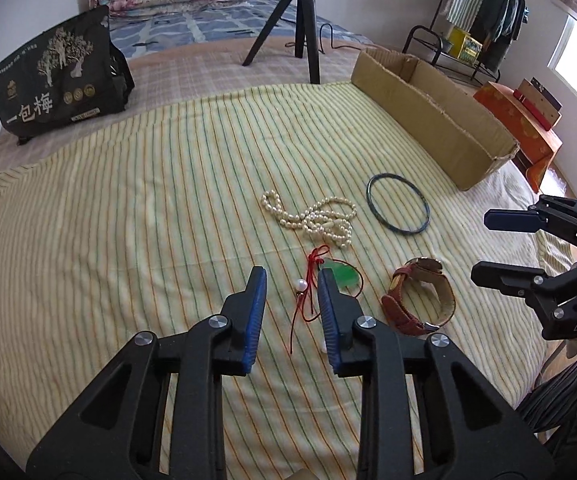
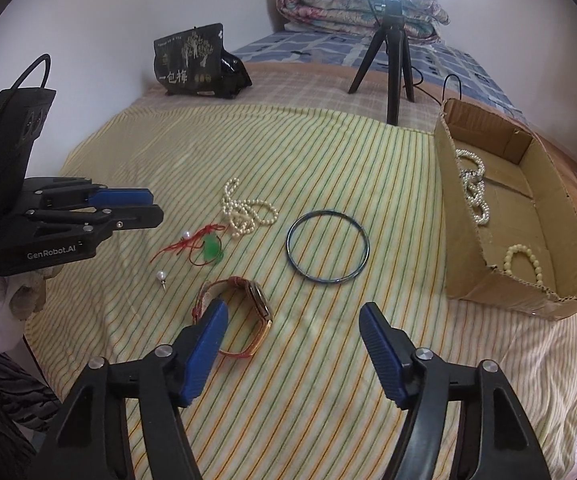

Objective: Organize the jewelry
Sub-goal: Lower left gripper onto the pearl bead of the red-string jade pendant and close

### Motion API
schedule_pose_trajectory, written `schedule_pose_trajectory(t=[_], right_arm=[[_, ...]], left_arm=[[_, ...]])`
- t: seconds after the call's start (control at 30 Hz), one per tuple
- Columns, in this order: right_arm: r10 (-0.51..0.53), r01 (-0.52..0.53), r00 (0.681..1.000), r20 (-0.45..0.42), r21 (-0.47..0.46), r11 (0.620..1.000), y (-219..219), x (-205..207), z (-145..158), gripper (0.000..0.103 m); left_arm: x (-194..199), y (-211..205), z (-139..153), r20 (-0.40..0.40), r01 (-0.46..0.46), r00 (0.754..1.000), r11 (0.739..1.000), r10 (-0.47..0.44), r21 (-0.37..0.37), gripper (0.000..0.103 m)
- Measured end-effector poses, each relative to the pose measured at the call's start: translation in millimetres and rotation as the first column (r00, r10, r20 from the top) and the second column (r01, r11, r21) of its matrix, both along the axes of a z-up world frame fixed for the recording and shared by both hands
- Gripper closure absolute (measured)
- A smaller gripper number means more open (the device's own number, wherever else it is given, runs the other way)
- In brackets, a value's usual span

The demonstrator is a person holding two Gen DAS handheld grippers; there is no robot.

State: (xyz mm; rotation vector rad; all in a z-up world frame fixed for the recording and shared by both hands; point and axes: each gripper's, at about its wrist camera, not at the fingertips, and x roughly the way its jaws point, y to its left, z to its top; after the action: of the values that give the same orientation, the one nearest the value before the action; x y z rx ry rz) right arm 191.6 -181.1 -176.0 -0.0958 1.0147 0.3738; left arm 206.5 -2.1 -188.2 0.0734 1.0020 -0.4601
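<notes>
The left gripper point(image 1: 291, 284) is held low at the bottom centre of its view, jaws parted narrowly with nothing gripped; a red cord point(image 1: 308, 300) with a pearl point(image 1: 300, 287) is seen between its fingers, a green pendant point(image 1: 342, 279) just beyond the right one. The right gripper point(image 2: 294, 314) is spread wide and empty; a watch point(image 2: 248, 308) is partly hidden behind its left finger. Mid-frame, a pearl necklace point(image 2: 244, 210) and dark bangle point(image 2: 327, 251) are laid on the striped blanket point(image 2: 308, 360); at right, beads point(image 2: 474, 188) are held in a cardboard box point(image 2: 484, 264).
</notes>
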Motion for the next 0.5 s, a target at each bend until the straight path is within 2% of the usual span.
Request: schedule_pose_trajectory(t=[0.27, 0.5], right_arm=[[0.016, -0.015, 0.999, -0.046, 0.02, 1.0, 6.7, 7.0, -13.1, 0.051], [0.039, -0.039, 0.997, -0.061, 0.002, 0.999, 12.8, 6.8, -20.6, 0.054]], left_arm=[[6.5, -6.3, -12.7, -0.022, 0.011, 1.0, 1.0, -0.011, -0.001, 0.08], [10.2, -7.9, -20.7, -0.033, 0.008, 0.999, 1.0, -0.008, 0.001, 0.082]])
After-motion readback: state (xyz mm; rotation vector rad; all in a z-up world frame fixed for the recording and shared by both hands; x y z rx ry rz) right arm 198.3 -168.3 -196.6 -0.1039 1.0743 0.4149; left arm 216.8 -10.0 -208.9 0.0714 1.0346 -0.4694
